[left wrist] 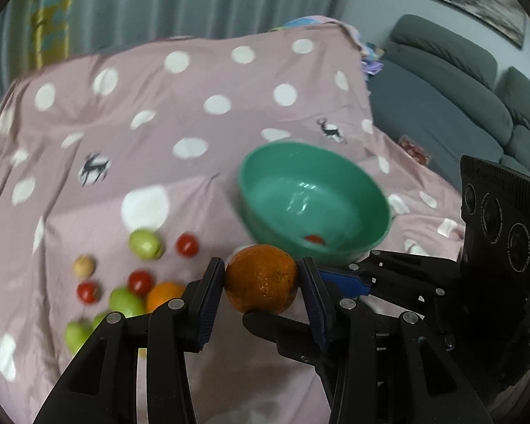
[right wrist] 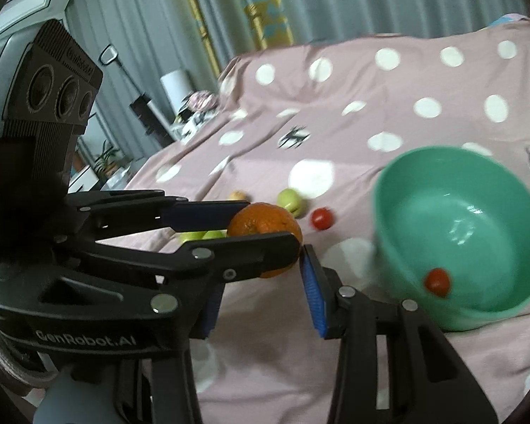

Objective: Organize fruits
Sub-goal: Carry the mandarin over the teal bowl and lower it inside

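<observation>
Left gripper (left wrist: 261, 279) clamped on an orange (left wrist: 261, 277), right gripper (right wrist: 261, 282) spread wide beside it, green bowl (left wrist: 335, 173) holding one cherry tomato (left wrist: 314, 239), loose fruit on spotted pink cloth (left wrist: 194, 113).

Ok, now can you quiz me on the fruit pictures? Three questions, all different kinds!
1. True or false: the green bowl has nothing in it.
2. Which gripper is squeezing the orange? A) left B) right C) neither
3. In the left wrist view, how many cherry tomatoes lie on the pink spotted cloth, outside the bowl?

Key:
1. False. One cherry tomato sits inside.
2. A. The left gripper has it between both pads.
3. Three.
</observation>
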A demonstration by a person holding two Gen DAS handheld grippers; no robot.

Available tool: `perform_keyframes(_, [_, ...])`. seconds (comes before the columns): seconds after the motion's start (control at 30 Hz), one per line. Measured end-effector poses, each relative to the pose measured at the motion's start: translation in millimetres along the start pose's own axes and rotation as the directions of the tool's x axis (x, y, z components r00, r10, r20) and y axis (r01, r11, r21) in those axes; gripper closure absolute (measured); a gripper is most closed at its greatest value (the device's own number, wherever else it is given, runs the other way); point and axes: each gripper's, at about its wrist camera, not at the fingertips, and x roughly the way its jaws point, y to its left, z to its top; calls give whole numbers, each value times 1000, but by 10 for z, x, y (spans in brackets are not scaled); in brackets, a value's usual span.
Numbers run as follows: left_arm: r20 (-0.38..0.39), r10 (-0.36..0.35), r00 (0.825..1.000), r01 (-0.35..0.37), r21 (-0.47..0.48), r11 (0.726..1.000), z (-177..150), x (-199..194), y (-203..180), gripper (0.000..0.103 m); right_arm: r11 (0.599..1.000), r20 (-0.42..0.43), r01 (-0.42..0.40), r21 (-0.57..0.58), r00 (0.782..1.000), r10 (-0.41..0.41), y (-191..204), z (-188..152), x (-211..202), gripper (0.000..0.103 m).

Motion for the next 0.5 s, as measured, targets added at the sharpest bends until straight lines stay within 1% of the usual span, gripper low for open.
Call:
perform_keyframes(0.13, [12, -18, 1000, 17, 58, 998, 168, 121, -220, 59, 998, 48, 52, 29, 997, -53, -207, 34, -184, 61])
perform_keyframes(0.27, [18, -58, 998, 56, 98, 994, 320, 279, -399, 59, 993, 81, 96, 69, 991, -102, -427, 49, -323, 61])
perform_keyframes(0.4, [16, -91, 996, 89, 112, 990, 410, 446, -531, 59, 984, 94, 137, 114, 985, -148, -628, 40, -391, 61])
perform_keyframes(0.5, [5, -112, 994, 111, 124, 986, 461, 601, -615, 59, 975, 87, 171, 139, 979, -184, -765, 26, -401, 61])
